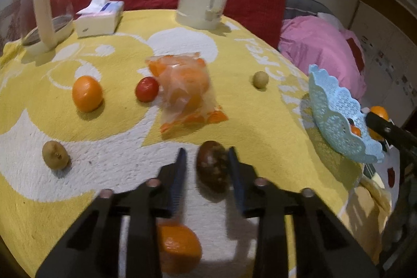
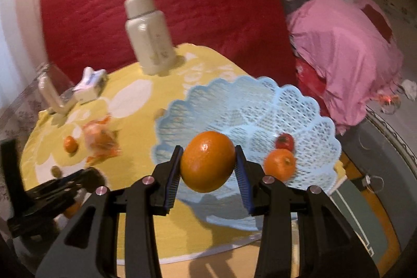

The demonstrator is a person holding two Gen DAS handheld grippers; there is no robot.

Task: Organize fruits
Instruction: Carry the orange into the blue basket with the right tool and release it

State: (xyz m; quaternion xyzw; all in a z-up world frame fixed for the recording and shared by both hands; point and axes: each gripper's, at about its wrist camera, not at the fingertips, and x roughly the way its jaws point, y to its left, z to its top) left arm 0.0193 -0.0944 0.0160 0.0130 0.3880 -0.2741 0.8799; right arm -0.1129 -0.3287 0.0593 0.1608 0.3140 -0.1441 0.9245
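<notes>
Two grips: your right gripper point(image 2: 208, 165) has its jaws clamped on an orange point(image 2: 207, 165) above the basket point(image 2: 299, 106) for release, while your left gripper point(image 1: 207, 164) has its jaws closed on a dark brown fruit point(image 1: 212, 168) at the table point(image 1: 78, 186).

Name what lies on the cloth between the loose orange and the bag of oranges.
A small red tomato lies between the loose orange and the bag of oranges, close against the bag. The left wrist view shows it.
</notes>
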